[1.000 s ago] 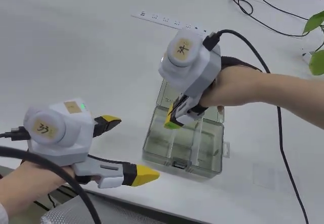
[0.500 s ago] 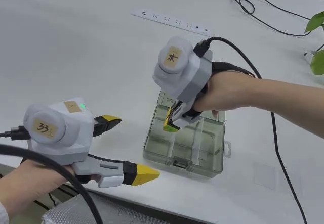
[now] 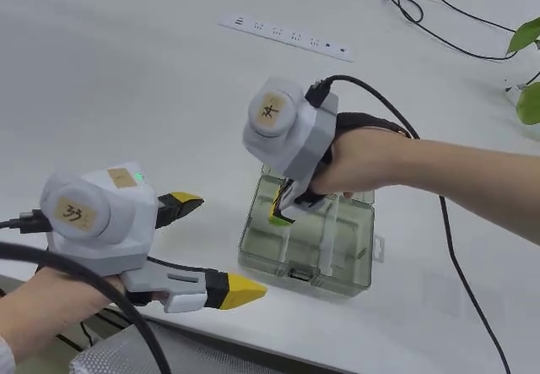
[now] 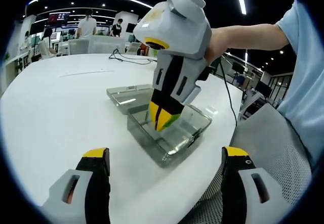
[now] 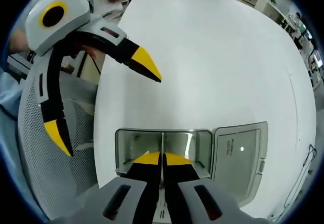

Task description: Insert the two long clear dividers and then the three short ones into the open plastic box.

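The open clear plastic box (image 3: 299, 283) sits near the table's front edge, its lid (image 3: 268, 171) lying flat behind it. Clear dividers (image 3: 327, 247) stand inside it. My right gripper (image 3: 278, 216) points down into the box's left half with its jaws pressed together. In the right gripper view a thin clear divider (image 5: 162, 143) runs from between the tips (image 5: 162, 157) to the far wall of the box (image 5: 119, 153). The left gripper view shows the right gripper (image 4: 161, 123) over the box (image 4: 152, 145). My left gripper (image 3: 218, 246) hangs open to the left, holding nothing.
A white power strip (image 3: 291, 35) lies at the back of the table. A black cable (image 3: 447, 28) runs at the back right near green leaves (image 3: 527, 70). The table's front edge is close below the box, with a mesh chair (image 3: 110, 361) beneath.
My right gripper has moved left and lower, into the left half of the box. The left gripper has stayed where it was.
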Demonstrator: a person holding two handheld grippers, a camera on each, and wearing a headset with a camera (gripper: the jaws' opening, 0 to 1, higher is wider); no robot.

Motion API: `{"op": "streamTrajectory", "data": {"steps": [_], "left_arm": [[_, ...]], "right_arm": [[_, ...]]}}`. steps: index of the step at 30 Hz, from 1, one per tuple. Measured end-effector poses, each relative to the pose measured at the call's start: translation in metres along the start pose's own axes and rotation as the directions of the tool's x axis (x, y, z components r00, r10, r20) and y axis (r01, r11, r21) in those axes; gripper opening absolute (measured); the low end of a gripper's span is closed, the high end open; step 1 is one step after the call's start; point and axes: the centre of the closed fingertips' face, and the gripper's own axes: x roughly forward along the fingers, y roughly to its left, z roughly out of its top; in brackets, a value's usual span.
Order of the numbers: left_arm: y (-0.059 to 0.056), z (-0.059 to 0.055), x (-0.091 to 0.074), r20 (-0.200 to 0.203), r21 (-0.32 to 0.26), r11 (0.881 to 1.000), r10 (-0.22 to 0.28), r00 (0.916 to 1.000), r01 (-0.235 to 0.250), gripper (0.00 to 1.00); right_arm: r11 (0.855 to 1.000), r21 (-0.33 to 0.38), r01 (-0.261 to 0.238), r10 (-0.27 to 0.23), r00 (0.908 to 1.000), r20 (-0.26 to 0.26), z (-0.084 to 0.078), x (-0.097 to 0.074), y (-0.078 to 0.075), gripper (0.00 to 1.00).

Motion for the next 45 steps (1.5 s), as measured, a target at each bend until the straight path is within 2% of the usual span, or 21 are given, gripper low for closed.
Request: {"op": "streamTrajectory", "data": {"steps": [16, 26, 28, 33, 38, 45], "left_arm": [[-0.002, 0.004, 0.0, -0.001, 0.016, 1.0, -0.008, 1.0, 0.008, 0.93], [-0.001, 0.005, -0.001, -0.002, 0.02, 1.0, -0.004, 1.0, 0.004, 0.93], [-0.002, 0.005, -0.001, -0.002, 0.02, 1.0, -0.004, 1.0, 0.004, 0.93], [-0.002, 0.005, -0.001, -0.002, 0.02, 1.0, -0.004, 1.0, 0.004, 0.93], [-0.002, 0.007, -0.002, -0.001, 0.022, 1.0, -0.003, 1.0, 0.003, 0.93], [-0.002, 0.008, -0.003, 0.0, 0.023, 1.0, 0.0, 1.0, 0.0, 0.93]], "right_arm": [[1.0, 0.0, 0.002, -0.002, 1.0, -0.001, -0.002, -0.002, 0.004, 0.02], [0.999, -0.043, -0.014, 0.014, 0.9999, 0.001, -0.001, -0.002, 0.003, 0.04], [0.999, -0.037, -0.031, 0.032, 0.9991, 0.029, 0.002, -0.003, 0.006, 0.11], [0.998, -0.056, -0.007, 0.012, 0.9966, 0.082, 0.008, -0.009, 0.003, 0.26], [0.998, -0.065, -0.002, 0.012, 0.9882, 0.153, 0.015, -0.015, 0.005, 0.42], [0.997, -0.074, 0.026, -0.01, 0.9784, 0.207, 0.013, -0.019, 0.005, 0.69]]}}
